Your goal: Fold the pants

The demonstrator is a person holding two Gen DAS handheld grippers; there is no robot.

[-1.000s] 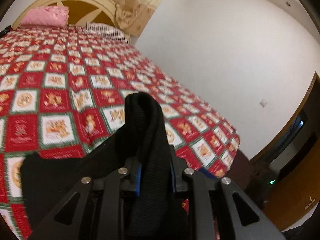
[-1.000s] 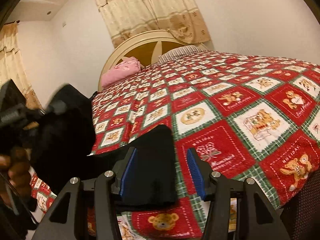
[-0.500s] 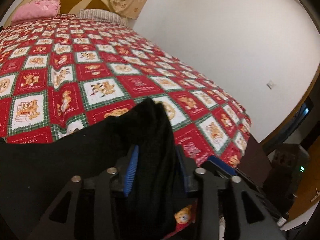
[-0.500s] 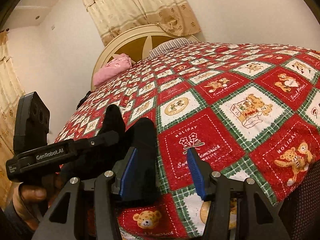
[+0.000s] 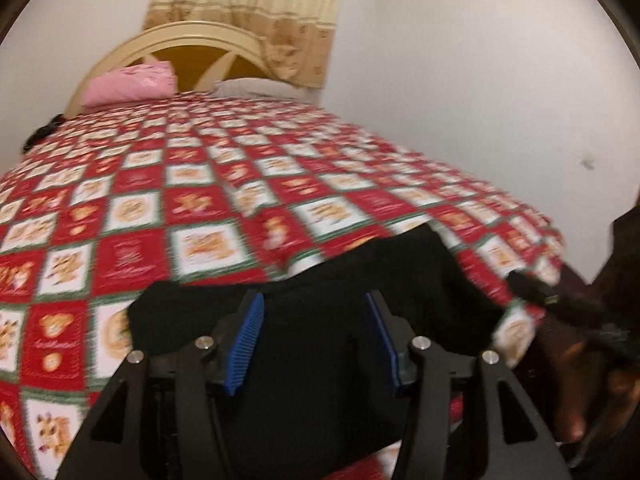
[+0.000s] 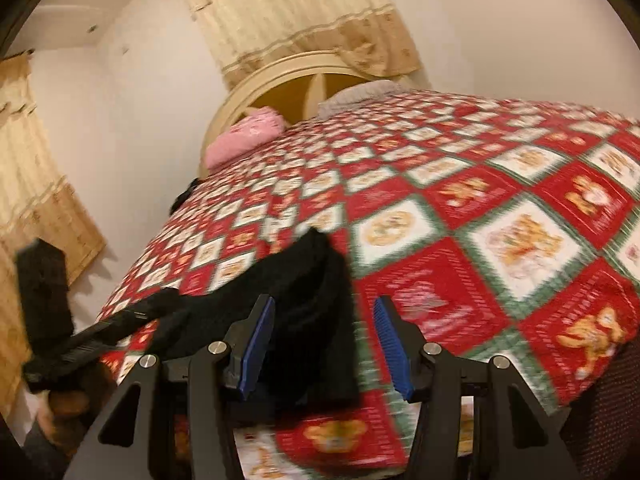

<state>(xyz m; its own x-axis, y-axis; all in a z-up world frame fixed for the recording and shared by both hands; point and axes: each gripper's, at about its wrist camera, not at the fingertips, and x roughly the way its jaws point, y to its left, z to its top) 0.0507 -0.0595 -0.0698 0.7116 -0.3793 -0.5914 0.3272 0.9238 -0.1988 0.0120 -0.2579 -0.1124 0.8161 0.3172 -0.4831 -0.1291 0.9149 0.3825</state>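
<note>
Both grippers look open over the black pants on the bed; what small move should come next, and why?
Probably draw the left gripper back clear of the black pants. Its jaws have just been opening and the blue pads stand apart, the cloth lying loose between them on the quilt. The right gripper is open too, pants edge by its left pad.

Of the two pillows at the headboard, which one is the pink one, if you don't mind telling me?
The pink pillow is the one on the left in the left wrist view, lying against the cream headboard. The pillow beside it, nearer the curtain, is pale grey-white.
</note>
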